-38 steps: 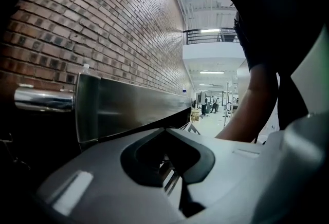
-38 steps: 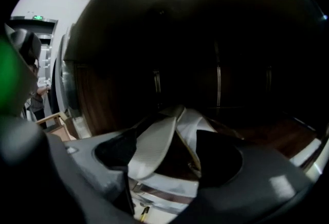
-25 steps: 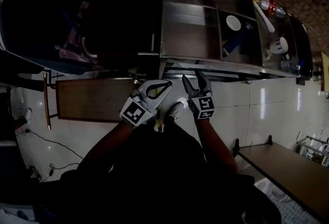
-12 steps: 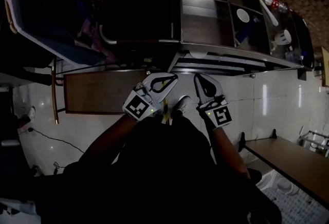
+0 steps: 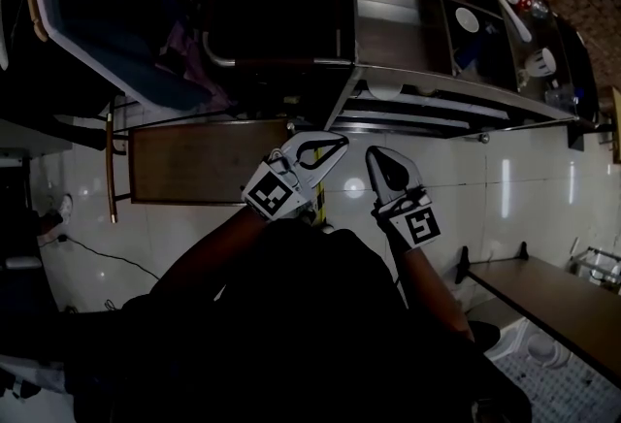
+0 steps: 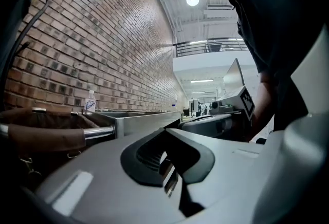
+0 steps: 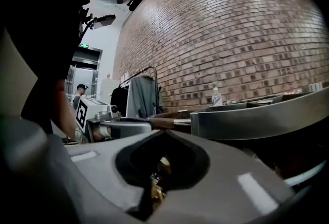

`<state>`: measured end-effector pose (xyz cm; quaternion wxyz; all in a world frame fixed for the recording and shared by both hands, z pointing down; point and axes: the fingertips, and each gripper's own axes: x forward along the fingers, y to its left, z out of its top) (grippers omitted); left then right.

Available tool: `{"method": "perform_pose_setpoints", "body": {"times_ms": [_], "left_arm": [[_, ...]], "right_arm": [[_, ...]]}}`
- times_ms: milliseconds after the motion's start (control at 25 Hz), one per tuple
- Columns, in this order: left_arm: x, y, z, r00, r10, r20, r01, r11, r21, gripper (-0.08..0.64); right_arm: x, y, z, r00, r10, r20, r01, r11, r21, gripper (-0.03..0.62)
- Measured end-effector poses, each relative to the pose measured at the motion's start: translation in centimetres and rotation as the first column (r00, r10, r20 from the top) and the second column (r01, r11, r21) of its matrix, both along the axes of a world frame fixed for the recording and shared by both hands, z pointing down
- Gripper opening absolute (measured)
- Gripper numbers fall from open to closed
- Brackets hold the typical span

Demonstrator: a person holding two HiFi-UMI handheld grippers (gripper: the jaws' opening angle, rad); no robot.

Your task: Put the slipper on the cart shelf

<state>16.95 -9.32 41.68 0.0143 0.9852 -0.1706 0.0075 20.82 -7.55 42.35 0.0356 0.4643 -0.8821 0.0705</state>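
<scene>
Slipper point(image 5: 385, 91): a pale rounded shape on the lower shelf of the cart point(image 5: 437, 87), half hidden under the steel top's front edge and too dim to make out further.
Left gripper point(image 5: 338, 146): jaws closed tip to tip, nothing between them, held above the floor just in front of the cart.
Right gripper point(image 5: 374, 155): jaws closed, empty, beside the left gripper and clear of the slipper.
</scene>
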Motion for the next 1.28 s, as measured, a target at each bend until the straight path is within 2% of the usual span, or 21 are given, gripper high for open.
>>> {"method": "perform_pose_setpoints", "body": {"times_ms": [120, 360, 680, 960, 1280], "left_arm": [[0.5, 0.5, -0.2, 1.000, 0.009, -0.011, -0.009, 1.000, 0.002, 0.000], [1.3, 3.7, -0.2, 1.000, -0.002, 0.009, 0.002, 1.000, -0.001, 0.000], [-1.0, 8.6, 0.1, 1.000, -0.022, 0.013, 0.023, 0.999, -0.029, 0.000], [-4.6, 11.6, -0.6, 0.997, -0.072, 0.038, 0.073, 0.997, -0.021, 0.000], [-12.0, 13.9, -0.3, 0.989, -0.131, 0.062, 0.131, 0.991, 0.004, 0.000]], "right_arm": [[-0.3, 0.6, -0.1, 1.000, -0.008, -0.018, 0.008, 1.000, 0.006, 0.000], [-0.3, 4.1, -1.3, 1.000, -0.023, 0.006, 0.023, 0.999, 0.036, 0.000], [-3.0, 9.6, -0.8, 0.996, -0.088, 0.019, 0.087, 0.996, 0.030, 0.000], [-6.2, 12.3, -0.4, 0.990, -0.128, 0.061, 0.127, 0.992, 0.019, 0.000], [-13.3, 14.0, 0.5, 0.975, -0.217, 0.045, 0.216, 0.976, 0.008, 0.001]]}}
